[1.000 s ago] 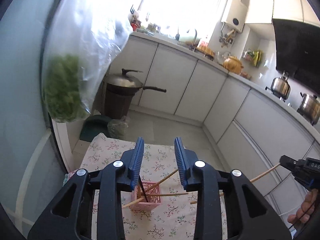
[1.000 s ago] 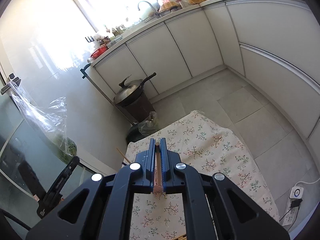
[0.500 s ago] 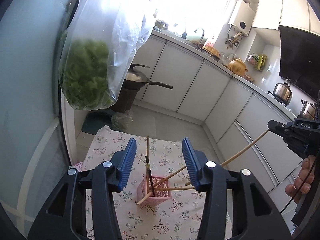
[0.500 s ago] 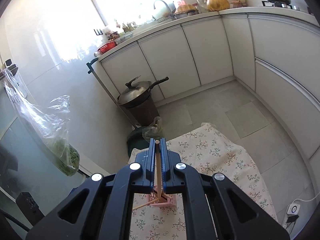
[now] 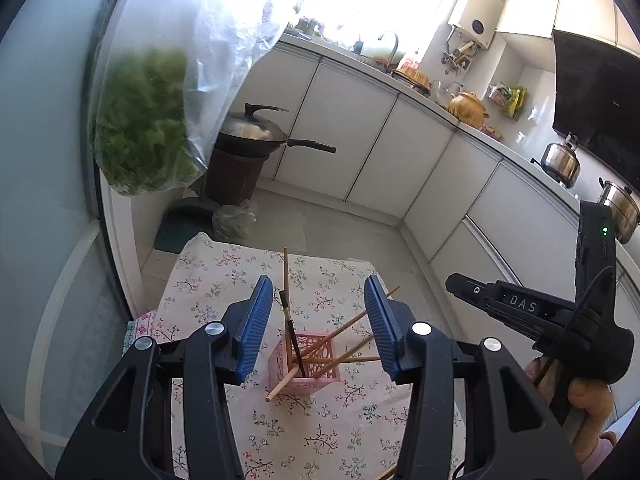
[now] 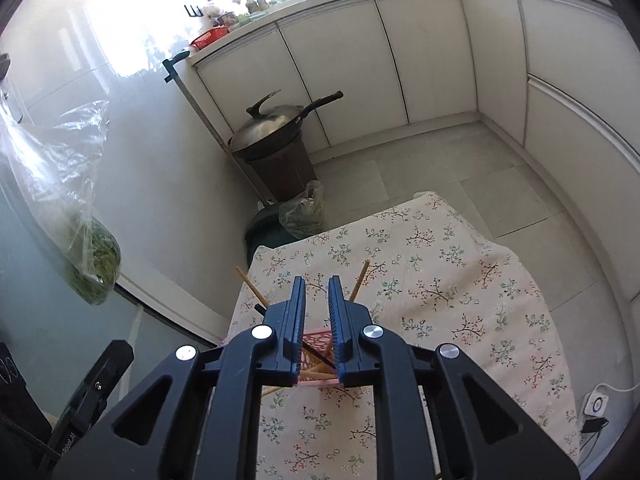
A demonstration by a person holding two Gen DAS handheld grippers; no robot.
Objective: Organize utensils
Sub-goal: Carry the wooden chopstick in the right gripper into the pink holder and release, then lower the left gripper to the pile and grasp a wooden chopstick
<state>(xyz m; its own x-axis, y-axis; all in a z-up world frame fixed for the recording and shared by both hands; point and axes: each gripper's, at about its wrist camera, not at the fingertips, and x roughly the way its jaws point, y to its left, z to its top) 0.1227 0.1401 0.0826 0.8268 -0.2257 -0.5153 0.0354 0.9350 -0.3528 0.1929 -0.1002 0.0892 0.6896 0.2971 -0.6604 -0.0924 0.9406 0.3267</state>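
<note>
Tongs on the right side (image 6: pixel 317 316) now stand with a narrow gap between their blue pads and nothing in it; half a second ago they pinched a wooden chopstick, which is gone from between them. They hover over the pink basket (image 6: pixel 316 350), which shows through the gap. Left tongs (image 5: pixel 318 320) hang wide apart and empty, spread further than before, with the basket (image 5: pixel 306 364) framed at 6 o'clock between the pads. Chopsticks (image 5: pixel 344 330) lean out of the basket toward 1 and 3 o'clock, one pokes out low toward 7 o'clock, and one (image 5: pixel 285 276) stands nearly upright toward 12 beside a dark stick. The basket sits on the flowered tablecloth (image 5: pixel 320 436). Beyond the cloth, at 11 o'clock, a lidded wok (image 5: pixel 250 134) rests on a brown bin, and a plastic bag of greens (image 5: pixel 142 120) hangs at 10 o'clock.
</note>
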